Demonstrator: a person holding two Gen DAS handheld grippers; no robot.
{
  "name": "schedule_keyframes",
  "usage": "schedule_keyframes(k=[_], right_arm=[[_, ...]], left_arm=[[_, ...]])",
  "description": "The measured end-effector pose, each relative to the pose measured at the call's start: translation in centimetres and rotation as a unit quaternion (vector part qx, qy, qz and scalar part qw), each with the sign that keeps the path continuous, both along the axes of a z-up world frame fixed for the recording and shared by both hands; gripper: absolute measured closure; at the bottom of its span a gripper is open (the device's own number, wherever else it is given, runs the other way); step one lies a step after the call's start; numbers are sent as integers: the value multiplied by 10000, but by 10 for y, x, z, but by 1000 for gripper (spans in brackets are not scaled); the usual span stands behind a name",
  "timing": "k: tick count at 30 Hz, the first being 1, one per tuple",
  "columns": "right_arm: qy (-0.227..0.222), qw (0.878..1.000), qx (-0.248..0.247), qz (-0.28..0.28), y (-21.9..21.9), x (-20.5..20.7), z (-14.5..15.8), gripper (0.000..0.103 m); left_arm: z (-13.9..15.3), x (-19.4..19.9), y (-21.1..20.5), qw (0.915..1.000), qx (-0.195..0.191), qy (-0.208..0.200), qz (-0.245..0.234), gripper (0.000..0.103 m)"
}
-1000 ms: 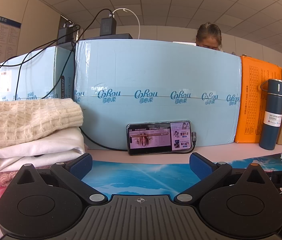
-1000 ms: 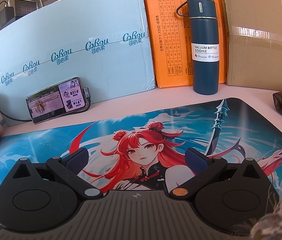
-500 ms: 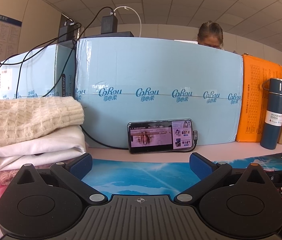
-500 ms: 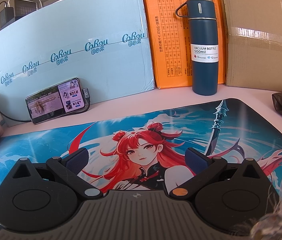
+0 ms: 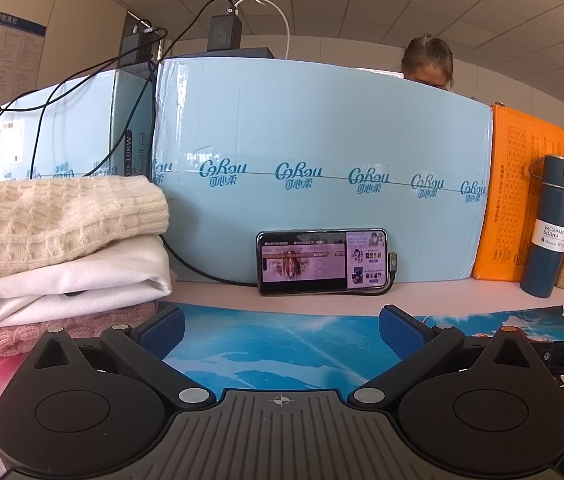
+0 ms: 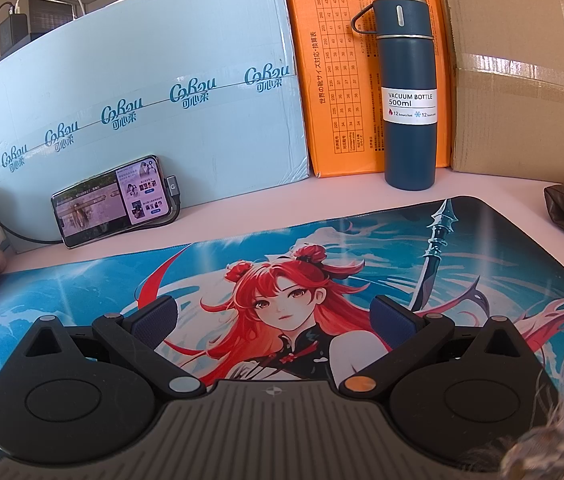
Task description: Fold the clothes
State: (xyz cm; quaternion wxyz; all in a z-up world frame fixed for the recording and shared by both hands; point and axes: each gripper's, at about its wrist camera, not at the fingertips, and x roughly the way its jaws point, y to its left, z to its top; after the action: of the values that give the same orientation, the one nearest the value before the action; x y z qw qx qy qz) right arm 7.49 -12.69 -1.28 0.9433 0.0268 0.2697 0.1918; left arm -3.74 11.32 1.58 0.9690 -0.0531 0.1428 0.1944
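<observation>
We saw each gripper, left gripper (image 5: pixel 281 330) and right gripper (image 6: pixel 273 318), as matte black discs, ribbed grey centre, blue-padded fingers (image 5: pixel 161 330), silver screws, one orange.

Chunky cream knit sweater (image 5: pixel 57 224), glossy phone (image 5: pixel 322 262)

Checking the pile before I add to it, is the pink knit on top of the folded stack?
No, the cream knit sweater tops the stack, and the pink knit lies at the bottom.

Pale pink table (image 6: pixel 241 224) with printed desk mat (image 6: pixel 201 272), propped phone (image 6: pixel 111 200), vacuum bottle (image 6: pixel 408 92), boxes (image 6: pixel 161 100), folded clothes stack (image 5: pixel 57 252).
</observation>
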Motion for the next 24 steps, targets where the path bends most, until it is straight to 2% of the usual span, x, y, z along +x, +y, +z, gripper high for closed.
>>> schedule_keyframes(k=[24], right_arm=[[-11, 10000, 19, -28, -1, 1, 0, 0]], left_arm=[[0, 0, 1, 10000, -9, 10, -18, 0]])
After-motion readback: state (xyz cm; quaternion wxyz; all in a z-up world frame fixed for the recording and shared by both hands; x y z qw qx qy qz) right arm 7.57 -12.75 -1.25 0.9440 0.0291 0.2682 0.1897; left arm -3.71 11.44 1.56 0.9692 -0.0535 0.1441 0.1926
